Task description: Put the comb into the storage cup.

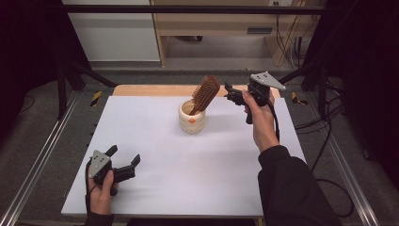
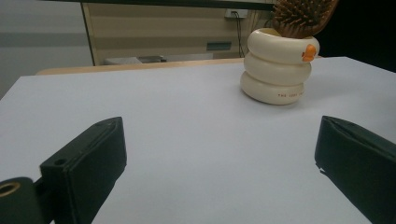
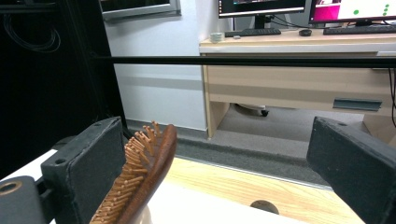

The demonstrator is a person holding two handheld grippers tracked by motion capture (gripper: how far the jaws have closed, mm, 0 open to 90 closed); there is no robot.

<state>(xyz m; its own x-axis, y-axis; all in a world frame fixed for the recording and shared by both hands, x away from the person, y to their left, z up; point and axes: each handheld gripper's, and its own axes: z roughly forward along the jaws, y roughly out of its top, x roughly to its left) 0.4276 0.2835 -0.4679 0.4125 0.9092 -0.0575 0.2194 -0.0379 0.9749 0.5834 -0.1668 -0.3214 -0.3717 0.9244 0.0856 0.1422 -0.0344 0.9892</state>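
A cream ringed cup with an orange mark stands at the back middle of the white board. A wooden hairbrush stands in the cup, bristled head up and leaning right. My right gripper hovers just right of the brush head, level with it. It is open, and in the right gripper view the brush sits close by the left jaw without being clamped. My left gripper rests low at the board's front left, open and holding nothing. From there the cup and brush are far ahead to the right.
A strip of wooden tabletop shows behind the board. A black frame bar crosses overhead at the back, with black posts at both sides. Cables trail off the right side. A desk with monitors stands beyond.
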